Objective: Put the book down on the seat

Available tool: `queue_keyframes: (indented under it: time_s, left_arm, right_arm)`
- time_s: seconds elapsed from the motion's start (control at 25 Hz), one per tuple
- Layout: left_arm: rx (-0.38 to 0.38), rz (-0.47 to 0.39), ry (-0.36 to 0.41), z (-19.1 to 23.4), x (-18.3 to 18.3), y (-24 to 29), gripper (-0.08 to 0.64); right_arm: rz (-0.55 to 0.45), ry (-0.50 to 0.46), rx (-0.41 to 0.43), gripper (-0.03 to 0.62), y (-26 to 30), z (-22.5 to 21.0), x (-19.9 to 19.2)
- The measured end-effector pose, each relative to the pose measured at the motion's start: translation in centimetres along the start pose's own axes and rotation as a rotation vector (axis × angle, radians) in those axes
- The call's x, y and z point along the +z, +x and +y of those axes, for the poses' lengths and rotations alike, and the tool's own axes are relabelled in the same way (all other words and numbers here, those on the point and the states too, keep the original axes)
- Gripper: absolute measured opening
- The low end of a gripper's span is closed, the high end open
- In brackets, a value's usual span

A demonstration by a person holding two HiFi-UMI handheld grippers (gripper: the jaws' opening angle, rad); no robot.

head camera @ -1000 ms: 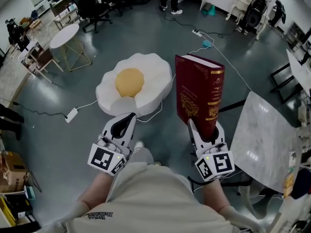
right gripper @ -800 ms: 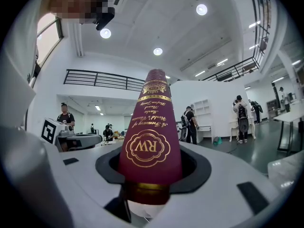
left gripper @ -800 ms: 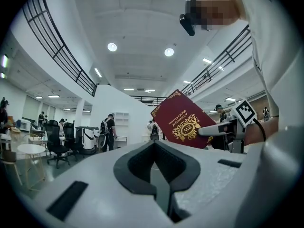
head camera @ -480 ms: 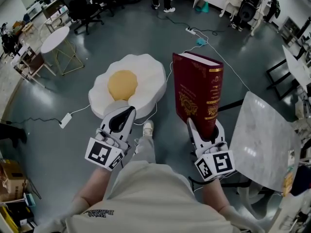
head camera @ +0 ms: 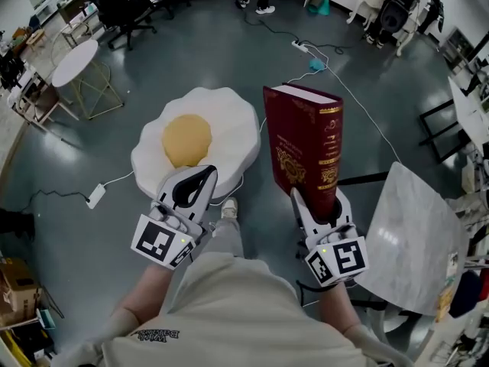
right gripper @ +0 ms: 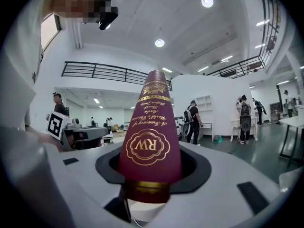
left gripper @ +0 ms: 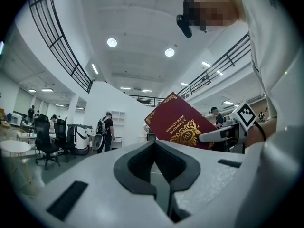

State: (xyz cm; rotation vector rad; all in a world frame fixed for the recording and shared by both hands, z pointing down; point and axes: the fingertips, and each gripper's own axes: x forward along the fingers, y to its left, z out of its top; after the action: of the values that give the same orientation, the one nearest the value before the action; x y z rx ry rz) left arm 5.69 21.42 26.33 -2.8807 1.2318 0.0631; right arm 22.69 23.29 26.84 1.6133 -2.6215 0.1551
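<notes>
So, right gripper (head camera: 319,199) fingers clamped on bottom end of book (head camera: 303,147), spine side. Book dark red, gold print, standing upright in air above floor (head camera: 214,44), resting on nothing. Seen from above it's just right of egg seat (head camera: 229,121), white with yellow middle, lying on floor. Left gripper (head camera: 200,180) fingers pinched together, nothing in them, hovering at seat's near edge. Cable (head camera: 348,90) runs across floor behind.

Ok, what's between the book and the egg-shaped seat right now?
In the head view, only a strip of grey floor with a thin white cable on it separates the book from the seat.
</notes>
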Motion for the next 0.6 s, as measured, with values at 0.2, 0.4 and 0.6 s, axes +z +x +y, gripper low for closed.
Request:
queue_keyframes:
  time_s: [0.2, 0.4, 0.6]
  left_arm:
    - [0.016, 0.005, -0.005, 5.3, -0.4, 4.9, 0.003]
    - [0.043, 0.000, -0.004, 11.2, -0.1, 8.8, 0.003]
    - [0.060, 0.018, -0.024, 16.1, -0.8, 11.1, 0.003]
  right_arm:
    - [0.025, -0.002, 0.026, 0.206, 6.9, -2.3, 0.6]
    - [0.037, 0.003, 0.049, 0.206, 14.3, -4.2, 1.8]
    - [0.022, 0.005, 0.082, 0.206, 19.9, -4.4, 3.4]
